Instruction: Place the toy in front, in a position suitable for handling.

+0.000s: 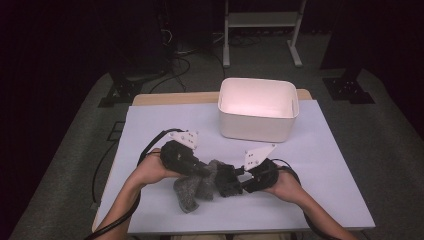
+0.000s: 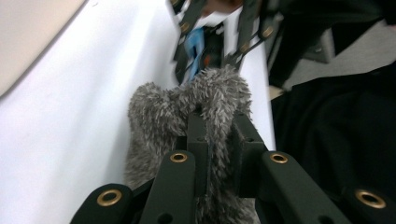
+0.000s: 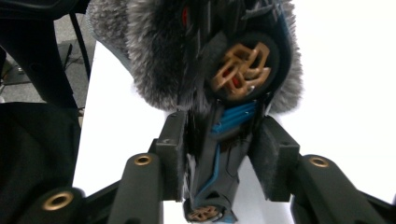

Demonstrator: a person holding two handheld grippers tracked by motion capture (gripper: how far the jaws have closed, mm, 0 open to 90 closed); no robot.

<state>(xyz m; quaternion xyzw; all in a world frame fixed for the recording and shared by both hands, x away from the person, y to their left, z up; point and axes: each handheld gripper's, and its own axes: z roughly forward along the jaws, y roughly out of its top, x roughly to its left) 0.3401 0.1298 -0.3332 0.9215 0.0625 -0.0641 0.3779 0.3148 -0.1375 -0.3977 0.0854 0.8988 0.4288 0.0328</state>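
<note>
Your left gripper (image 1: 202, 170) pinches a grey fuzzy sock (image 2: 187, 105) tight between its jaws, while your right gripper (image 1: 239, 181) clamps a dark sock (image 3: 219, 154) with blue and tan markings, both just above the white table (image 1: 320, 165), near its front edge.

A fuzzy grey fleece sock (image 1: 196, 186) hangs crumpled just above the near part of the white tabletop. A black sports shoe with blue trim and brown sole lugs (image 3: 233, 93) is pushed into its opening.
</note>
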